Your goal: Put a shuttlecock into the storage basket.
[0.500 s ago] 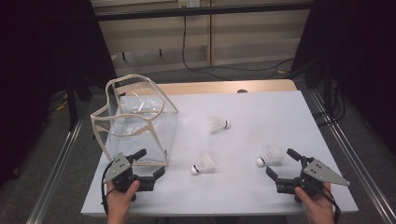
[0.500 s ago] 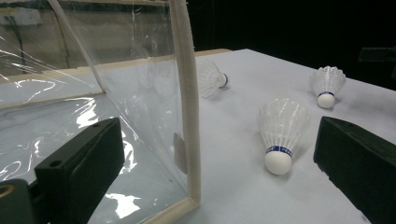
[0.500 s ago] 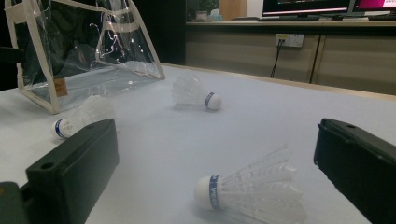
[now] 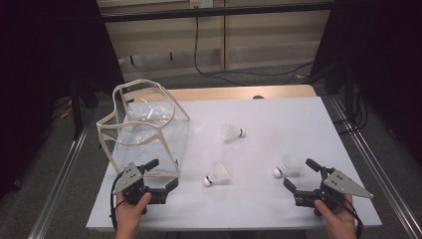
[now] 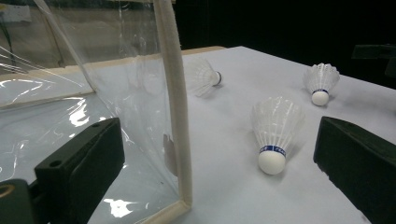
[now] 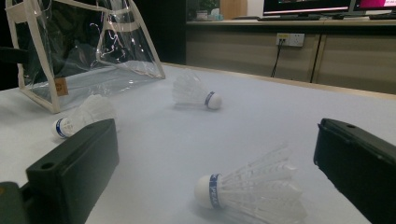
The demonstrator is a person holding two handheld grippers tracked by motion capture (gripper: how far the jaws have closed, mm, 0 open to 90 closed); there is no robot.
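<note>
Tongs: our left tongs [image 4: 160, 176] and right tongs [image 4: 303, 175] both gape wide, empty | shuttlecock [image 4: 287, 166] at our right tongs' eleven o'clock, near | risk: we pinch feathers, crushing them, or knock it rolling.

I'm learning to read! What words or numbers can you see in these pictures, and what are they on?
Blue band on the nearest shuttlecock: white letters, too blurred to read.
Blue band on the middle shuttlecock: tiny print, too small to read.
Small brown tag on the clear bag: no readable text.
Nothing else carries words or numbers.
</note>
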